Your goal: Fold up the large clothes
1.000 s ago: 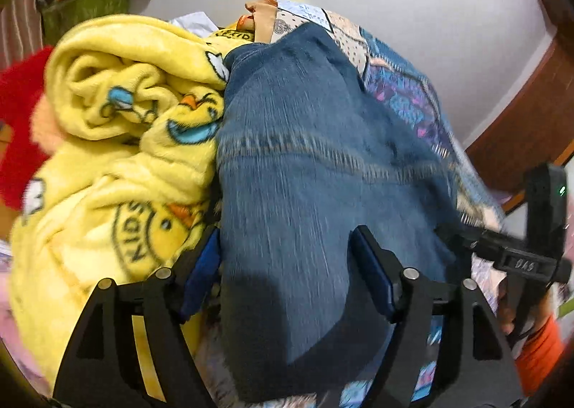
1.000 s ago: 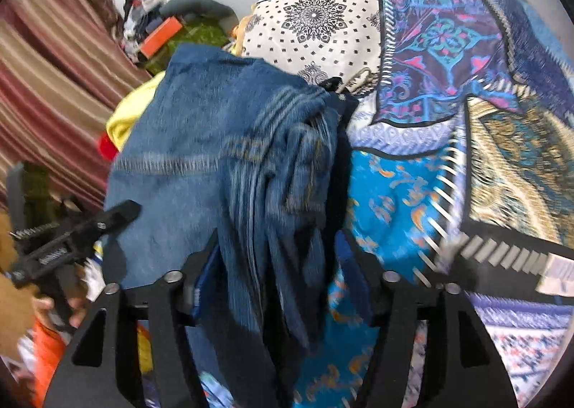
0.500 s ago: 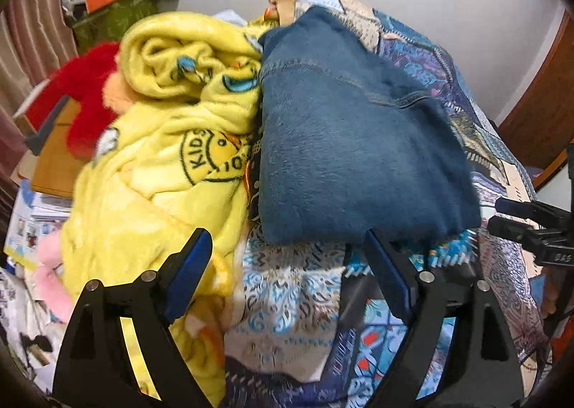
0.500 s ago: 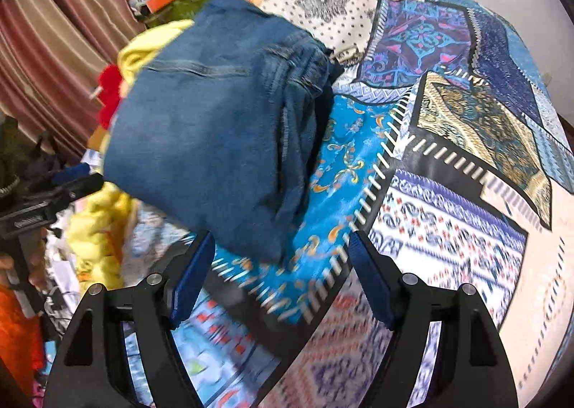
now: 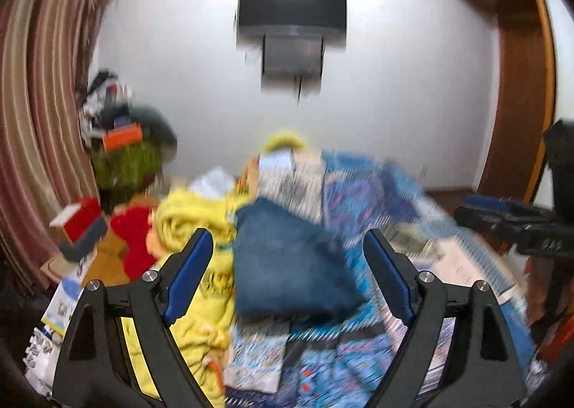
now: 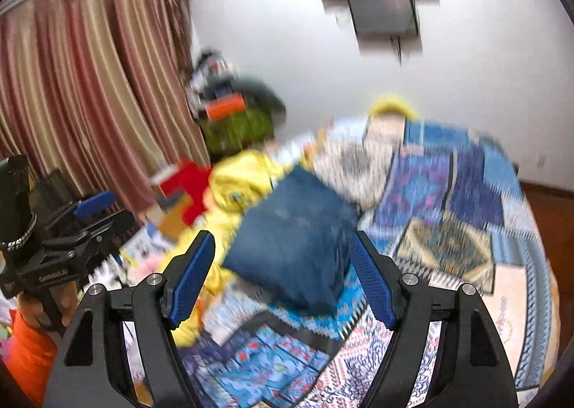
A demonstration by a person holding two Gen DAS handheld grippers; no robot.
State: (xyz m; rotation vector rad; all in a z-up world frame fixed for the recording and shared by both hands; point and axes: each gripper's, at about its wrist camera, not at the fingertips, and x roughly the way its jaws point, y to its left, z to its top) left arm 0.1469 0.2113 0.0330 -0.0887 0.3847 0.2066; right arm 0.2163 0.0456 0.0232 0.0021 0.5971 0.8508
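Folded blue jeans (image 5: 290, 261) lie on the patterned bedspread (image 5: 373, 192), next to a yellow blanket (image 5: 193, 228). The jeans also show in the right wrist view (image 6: 294, 246). My left gripper (image 5: 288, 275) is open and empty, held back from the jeans and above the bed. My right gripper (image 6: 281, 275) is open and empty, also back from the jeans. The right gripper shows at the right edge of the left wrist view (image 5: 516, 221), and the left gripper at the left edge of the right wrist view (image 6: 68, 228). Both views are blurred by motion.
A yellow blanket (image 6: 240, 185) and a red plush (image 5: 132, 239) are piled left of the jeans. Striped curtains (image 6: 89, 85) hang at the left. A dark screen (image 5: 292, 9) hangs on the white wall. A wooden frame (image 5: 520, 85) stands at the right.
Both grippers let go of the jeans, opened and pulled back and up. The jeans stay folded on the bed, and the views now take in the wall and screen.
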